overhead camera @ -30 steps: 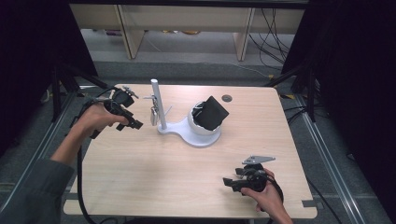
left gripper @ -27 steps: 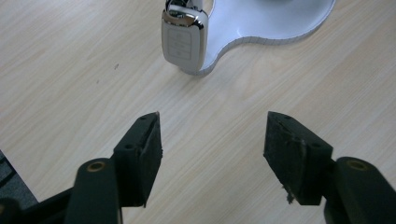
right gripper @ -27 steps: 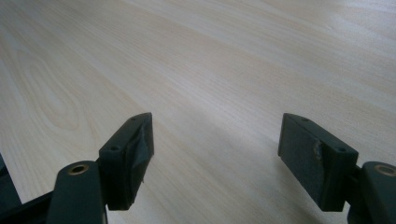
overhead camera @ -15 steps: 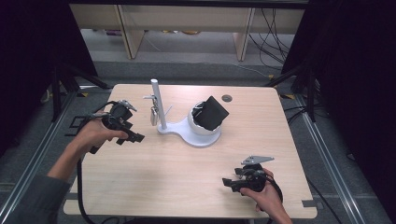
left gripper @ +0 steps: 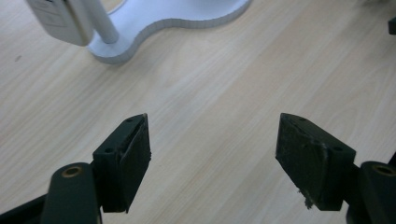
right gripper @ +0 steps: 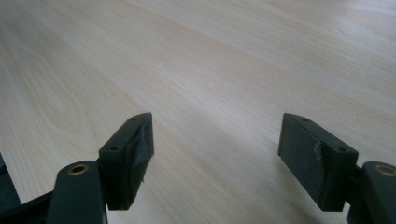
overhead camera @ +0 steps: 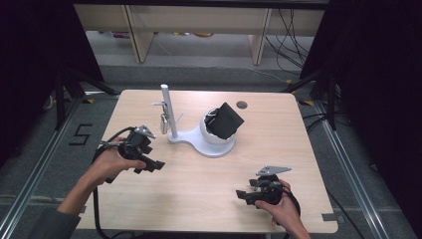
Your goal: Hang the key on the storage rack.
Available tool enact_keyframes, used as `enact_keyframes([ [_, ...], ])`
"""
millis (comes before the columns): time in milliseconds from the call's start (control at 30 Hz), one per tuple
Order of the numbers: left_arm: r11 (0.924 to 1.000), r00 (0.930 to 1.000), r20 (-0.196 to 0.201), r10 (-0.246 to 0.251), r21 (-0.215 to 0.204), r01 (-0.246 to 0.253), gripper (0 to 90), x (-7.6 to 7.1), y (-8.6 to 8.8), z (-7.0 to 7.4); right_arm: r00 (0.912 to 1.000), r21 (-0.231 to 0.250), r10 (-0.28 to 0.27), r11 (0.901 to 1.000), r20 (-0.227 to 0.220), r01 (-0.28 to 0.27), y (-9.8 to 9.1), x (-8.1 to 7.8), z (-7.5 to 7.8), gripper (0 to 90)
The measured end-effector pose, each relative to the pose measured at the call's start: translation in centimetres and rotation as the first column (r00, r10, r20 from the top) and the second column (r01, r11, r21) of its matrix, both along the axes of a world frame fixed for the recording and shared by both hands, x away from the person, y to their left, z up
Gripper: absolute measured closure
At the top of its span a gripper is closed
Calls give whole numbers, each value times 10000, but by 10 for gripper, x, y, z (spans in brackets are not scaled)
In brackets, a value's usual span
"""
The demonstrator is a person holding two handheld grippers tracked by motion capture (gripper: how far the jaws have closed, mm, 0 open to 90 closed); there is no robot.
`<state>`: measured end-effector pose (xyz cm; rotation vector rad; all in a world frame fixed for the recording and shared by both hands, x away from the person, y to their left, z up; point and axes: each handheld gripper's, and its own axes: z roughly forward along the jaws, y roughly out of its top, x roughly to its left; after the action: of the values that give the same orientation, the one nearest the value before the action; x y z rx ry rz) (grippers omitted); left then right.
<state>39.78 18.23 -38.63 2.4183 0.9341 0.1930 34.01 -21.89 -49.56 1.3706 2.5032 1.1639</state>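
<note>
**Both grippers released, white stand untouched mid-surface**

Left gripper (overhead camera: pixel 158 165) sits over the left part of the wooden surface (overhead camera: pixel 199 189), jaws spread wide with bare wood between them; they have just been opening, nothing caught in them. In the left gripper view, left gripper (left gripper: pixel 212 140) points toward the white stand (left gripper: pixel 173 21), near it but apart. Stand (overhead camera: pixel 201 139) is about mid-surface: flat white base, upright white post (overhead camera: pixel 169 112) at its left end, a small pale tag (overhead camera: pixel 163 122) hanging beside the post. At the base's right end a white cup-like holder (overhead camera: pixel 211 137) carries a black boxy object (overhead camera: pixel 226 121), tilted on a corner. Right gripper (overhead camera: pixel 244 195) rests low at the near right of the surface, well apart from the stand, jaws likewise wide and empty; in the right gripper view, right gripper (right gripper: pixel 215 135) faces plain wood. A small dark round hole (overhead camera: pixel 242 105) sits near the far edge of the surface.
</note>
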Motion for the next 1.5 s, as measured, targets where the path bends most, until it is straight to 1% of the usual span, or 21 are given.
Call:
enact_keyframes([
  [33, 9999, 9999, -38, -157, 31, 157, 257, -3, -2, -1, 9994, -85, 149, 9999, 320, -147, -1, 2, -1, 279],
  [67, 9999, 9999, -40, -167, -31, 167, 254, -5, -4, -2, 10000, -1, 41, 10000, 63, -40, 1, 0, 0, 279],
  [100, 9995, 9995, -69, -320, 27, 320, 249, -7, -6, -3, 9996, -21, 149, 9999, 220, -149, 1, 1, -1, 279],
  [233, 9990, 9990, -41, -450, 6, 450, 226, -14, -12, -5, 9997, -45, 138, 9999, 193, -137, 1, 1, -1, 279],
  [267, 9981, 9981, -42, -610, 19, 610, 223, -16, -15, -7, 9997, -27, 145, 9999, 201, -145, 1, 2, 0, 279],
  [400, 9977, 9977, -117, -675, -50, 674, 213, -19, -18, -11, 9997, -32, 140, 9999, 206, -139, 1, 2, 0, 279],
  [467, 9972, 9970, -159, -752, -48, 751, 208, -20, -20, -14, 9999, 8, 122, 9999, 105, -122, 2, 1, 0, 279],
  [533, 9966, 9964, -209, -825, -54, 824, 205, -22, -22, -17, 9995, -50, 167, 9998, 265, -166, 1, 2, 0, 279],
  [667, 9952, 9950, -223, -979, -117, 976, 201, -26, -25, -23, 9995, -66, 168, 9998, 253, -166, 2, 2, 0, 279],
  [733, 9945, 9942, -268, -1041, -127, 1038, 201, -28, -27, -26, 9999, 24, 17, 10000, 108, -18, 3, 0, 0, 279],
  [800, 9938, 9935, -271, -1109, -141, 1106, 202, -31, -28, -29, 9994, -69, 149, 9999, 308, -147, 2, 2, -1, 279],
  [833, 9935, 9932, -273, -1134, -153, 1130, 202, -32, -29, -31, 9995, -55, 131, 9999, 284, -129, 2, 1, -1, 279],
  [1000, 9920, 9919, -146, -1260, -119, 1259, 201, -39, -31, -36, 9996, -28, 111, 9999, 263, -111, 2, 1, -1, 279],
  [1033, 9918, 9918, -119, -1274, -107, 1273, 200, -40, -31, -37, 10000, 8, 19, 10000, 76, -19, 3, 0, 0, 279],
  [1067, 9921, 9921, -142, -1250, -152, 1247, 200, -42, -31, -38, 9996, -38, 157, 9999, 234, -156, 2, 1, -1, 279],
  [1267, 9899, 9899, -32, -1416, -95, 1415, 200, -52, -34, -47, 9996, -42, 101, 9999, 281, -100, 2, 1, -1, 279],
  [1300, 9897, 9897, -6, -1433, -81, 1432, 200, -53, -35, -50, 9999, 17, 12, 10000, 129, -12, 3, 0, 0, 279],
  [1400, 9888, 9888, 129, -1486, 184, 1483, 200, -58, -37, -55, 9998, -45, 119, 9999, 185, -118, 3, 1, -1, 279],
  [1433, 9883, 9883, 135, -1516, 185, 1514, 199, -60, -37, -57, 10000, 31, 20, 10000, -5, -20, 4, 0, 0, 279],
  [1467, 9878, 9876, 203, -1554, 118, 1552, 199, -61, -38, -60, 10000, 11, 31, 10000, 17, -31, 4, 0, 0, 279],
  [1500, 9877, 9875, 224, -1559, 114, 1557, 199, -63, -39, -62, 9995, -82, 146, 9999, 268, -144, 2, 1, -1, 279],
])
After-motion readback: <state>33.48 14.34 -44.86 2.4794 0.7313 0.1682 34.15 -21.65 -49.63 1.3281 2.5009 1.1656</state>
